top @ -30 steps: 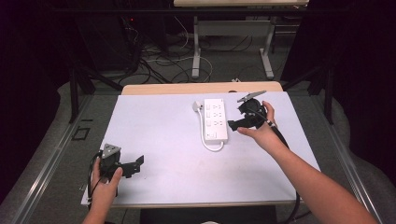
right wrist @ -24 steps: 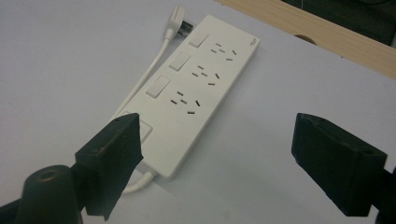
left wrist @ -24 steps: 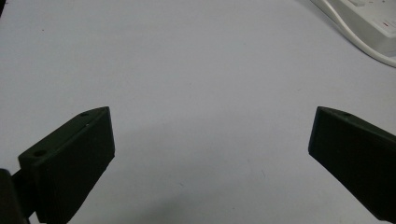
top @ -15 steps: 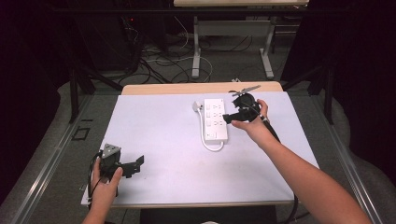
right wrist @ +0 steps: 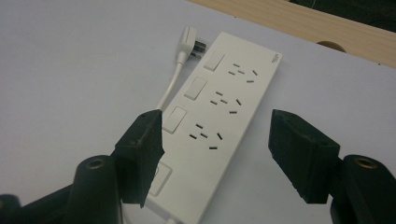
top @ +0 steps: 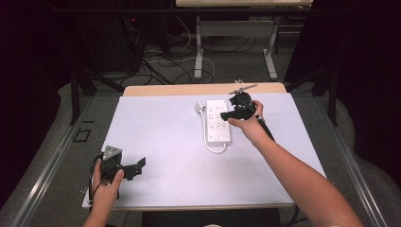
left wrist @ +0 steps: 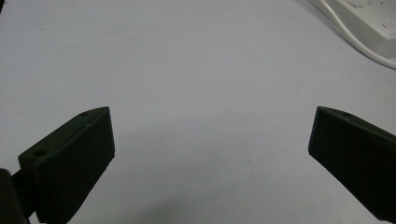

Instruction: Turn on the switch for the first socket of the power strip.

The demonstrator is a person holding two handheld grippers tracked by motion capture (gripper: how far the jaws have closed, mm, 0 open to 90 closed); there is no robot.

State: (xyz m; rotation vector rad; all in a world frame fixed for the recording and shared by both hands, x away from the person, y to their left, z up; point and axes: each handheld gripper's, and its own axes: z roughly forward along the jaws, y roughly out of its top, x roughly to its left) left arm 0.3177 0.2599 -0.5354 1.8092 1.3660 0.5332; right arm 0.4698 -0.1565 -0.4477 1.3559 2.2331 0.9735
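A white power strip (top: pixel 218 122) with several sockets and rocker switches lies on the white table sheet (top: pixel 170 142), its cord looping to a white plug (top: pixel 199 108) beside it. My right gripper (top: pixel 227 115) hovers open just above the strip; in the right gripper view the jaws straddle the strip (right wrist: pixel 219 116) with the plug (right wrist: pixel 190 43) beyond. My left gripper (top: pixel 137 166) rests low at the near left of the table, open and holding nothing. The left gripper view has bare sheet between the jaws and a corner of the strip (left wrist: pixel 369 28) at top right.
A wooden table edge (top: pixel 203 88) runs behind the white sheet. Beyond it stand metal table legs (top: pixel 199 47) and loose cables (top: pixel 161 59) on the floor. Dark surroundings flank both sides.
My right gripper has moved left and a little forward, from the strip's right side to over the strip. The left gripper has stayed put.
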